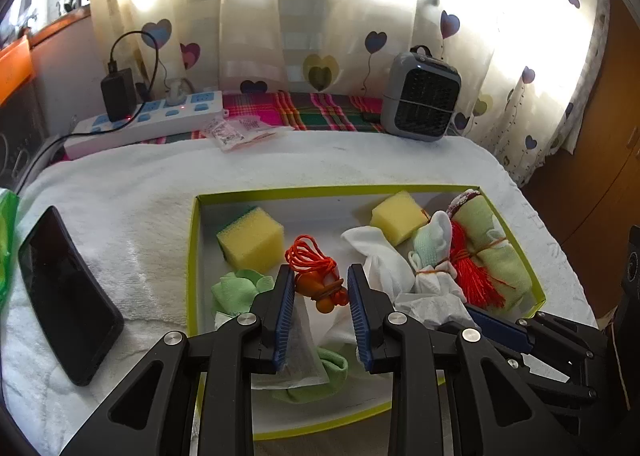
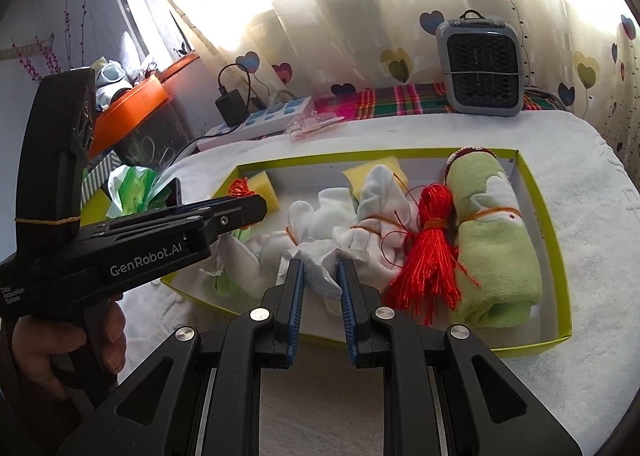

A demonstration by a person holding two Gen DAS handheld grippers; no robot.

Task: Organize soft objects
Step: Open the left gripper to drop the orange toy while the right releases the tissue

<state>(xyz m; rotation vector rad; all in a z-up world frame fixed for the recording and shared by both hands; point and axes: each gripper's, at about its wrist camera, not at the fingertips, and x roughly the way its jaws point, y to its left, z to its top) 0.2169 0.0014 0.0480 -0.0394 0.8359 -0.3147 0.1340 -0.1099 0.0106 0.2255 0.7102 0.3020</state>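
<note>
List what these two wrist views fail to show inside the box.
- Left wrist view: the left gripper straddles the orange toy; whether its pads press on it is unclear.
- Left wrist view: the gripper's fingers cover the near end of the box and part of the green sock.
- Right wrist view: the left gripper hides most of the yellow sponge.
- Both views: glare washes out the curtain.

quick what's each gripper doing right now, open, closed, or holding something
Left gripper: closed on the orange cord toy in the box.
Right gripper: closed on crumpled white tissue.
</note>
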